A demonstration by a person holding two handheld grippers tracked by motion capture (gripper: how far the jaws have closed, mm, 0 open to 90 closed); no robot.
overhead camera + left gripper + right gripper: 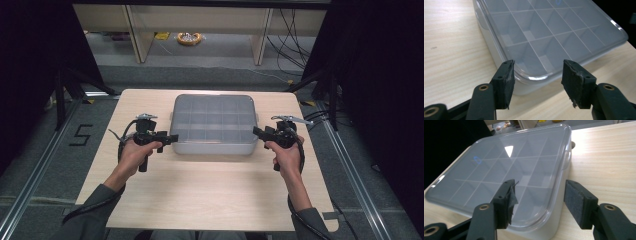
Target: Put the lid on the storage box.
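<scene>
A: Why one gripper per side? 
B: The compartment box [214, 124] sits mid-table [210, 190], lid on; left gripper [173, 138] and right gripper [255, 131] flank its near corners, jaws apart, gripping nothing, likely poised to grip.
A: Materials?
B: Translucent grey plastic, rounded corners, glossy clear lid, grid dividers; pale wood-grain tabletop.

One legible mark: numeral "5" [81, 135], formed in dark strips on the grey floor [50, 170] left of the tabletop [210, 190], seen in the high view. No label, brand or print readable on the clear compartment box [214, 125] or its lid. No lettering legible on either claw in the gripper views.
</scene>
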